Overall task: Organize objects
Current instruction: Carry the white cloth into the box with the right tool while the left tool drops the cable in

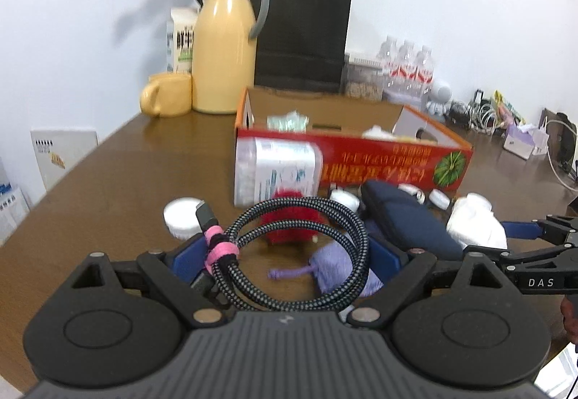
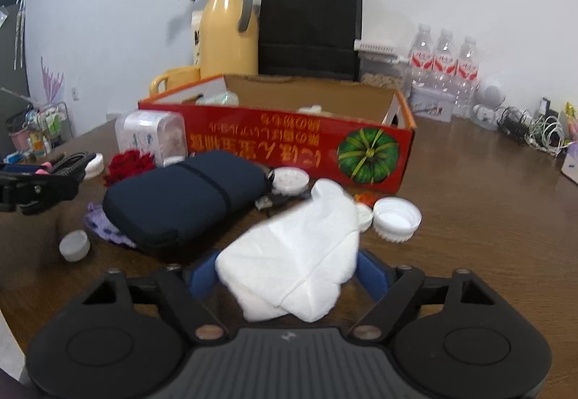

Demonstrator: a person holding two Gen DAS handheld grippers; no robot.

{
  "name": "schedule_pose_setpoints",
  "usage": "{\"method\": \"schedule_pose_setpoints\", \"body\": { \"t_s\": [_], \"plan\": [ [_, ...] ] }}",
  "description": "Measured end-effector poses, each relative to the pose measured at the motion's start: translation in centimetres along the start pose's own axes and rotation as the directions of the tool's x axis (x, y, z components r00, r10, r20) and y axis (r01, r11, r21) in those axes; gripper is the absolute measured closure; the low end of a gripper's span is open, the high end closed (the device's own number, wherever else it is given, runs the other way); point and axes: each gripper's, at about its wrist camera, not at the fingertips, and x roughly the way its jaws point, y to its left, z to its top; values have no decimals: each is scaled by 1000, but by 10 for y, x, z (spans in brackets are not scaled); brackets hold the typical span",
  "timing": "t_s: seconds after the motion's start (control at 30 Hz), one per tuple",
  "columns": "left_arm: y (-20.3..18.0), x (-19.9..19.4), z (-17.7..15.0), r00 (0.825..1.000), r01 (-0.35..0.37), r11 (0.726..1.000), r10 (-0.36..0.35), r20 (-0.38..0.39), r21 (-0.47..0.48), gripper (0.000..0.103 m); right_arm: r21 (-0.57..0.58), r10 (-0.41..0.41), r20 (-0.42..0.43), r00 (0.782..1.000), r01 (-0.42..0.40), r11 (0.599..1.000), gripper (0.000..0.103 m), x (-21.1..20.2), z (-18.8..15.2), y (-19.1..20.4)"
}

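My left gripper (image 1: 285, 254) is shut on a coiled braided cable (image 1: 300, 251) tied with a pink band, held above the wooden table. My right gripper (image 2: 289, 276) is shut on a folded white cloth (image 2: 300, 254); the cloth also shows in the left wrist view (image 1: 473, 222). An open red cardboard box (image 2: 289, 146) with a pumpkin picture stands ahead, also in the left wrist view (image 1: 379, 160). Before it lie a navy pouch (image 2: 180, 196), a red fuzzy item (image 2: 126, 164), a purple knitted item (image 1: 332, 269) and white lids (image 2: 395, 218).
A yellow thermos (image 1: 224, 52), yellow mug (image 1: 166, 99), black paper bag (image 1: 303, 34) and flowers stand behind the box. Water bottles (image 2: 444, 73), a clear plastic container (image 2: 151, 138) and tangled cables (image 2: 542, 135) sit around the table (image 1: 119, 182).
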Motion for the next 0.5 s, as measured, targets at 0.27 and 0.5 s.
{"method": "schedule_pose_setpoints", "body": {
  "t_s": [0.27,0.5],
  "plan": [
    [-3,-2,22,998,10,1000,-11,56,11,10,-14,4,17,1000,-4,1000,35,1,11,1],
    [-8,4,37,996,26,999,-27,82,20,10,-9,0,73,997,0,1000,35,-7,24,-1]
  ]
}}
